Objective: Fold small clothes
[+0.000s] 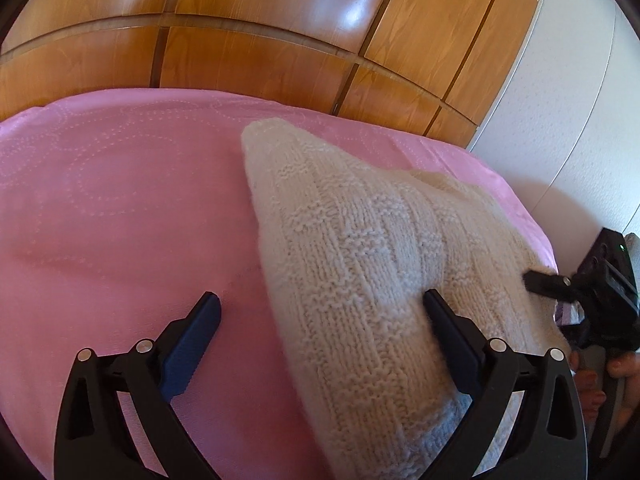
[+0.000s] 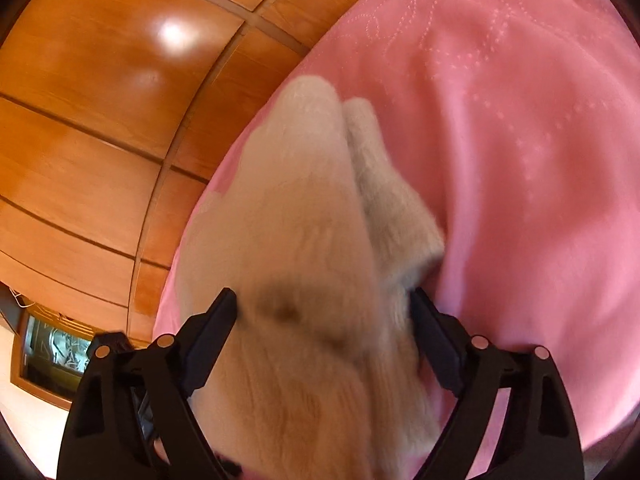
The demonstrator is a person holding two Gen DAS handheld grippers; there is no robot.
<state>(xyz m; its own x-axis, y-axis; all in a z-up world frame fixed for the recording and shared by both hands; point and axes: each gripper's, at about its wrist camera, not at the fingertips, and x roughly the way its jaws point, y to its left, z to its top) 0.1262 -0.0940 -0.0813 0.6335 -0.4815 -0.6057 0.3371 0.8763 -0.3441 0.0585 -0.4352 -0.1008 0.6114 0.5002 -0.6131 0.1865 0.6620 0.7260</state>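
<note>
A cream knitted garment [image 1: 360, 248] lies bunched on a pink bedspread [image 1: 120, 208]. My left gripper [image 1: 320, 312] is open, its jaws wide apart: the left finger rests over bare bedspread, the right finger presses against the knit. My right gripper [image 1: 536, 280] shows at the garment's right edge in the left wrist view. In the right wrist view the right gripper [image 2: 324, 312] is open, with the blurred garment [image 2: 304, 200] passing between its fingers; it does not look clamped.
A glossy wooden wardrobe [image 1: 260, 32] stands behind the bed. A white wall [image 1: 580, 140] is to the right. The bed's edge [image 2: 188, 240] runs close beside the wardrobe. A small framed panel [image 2: 52, 352] sits low on the left.
</note>
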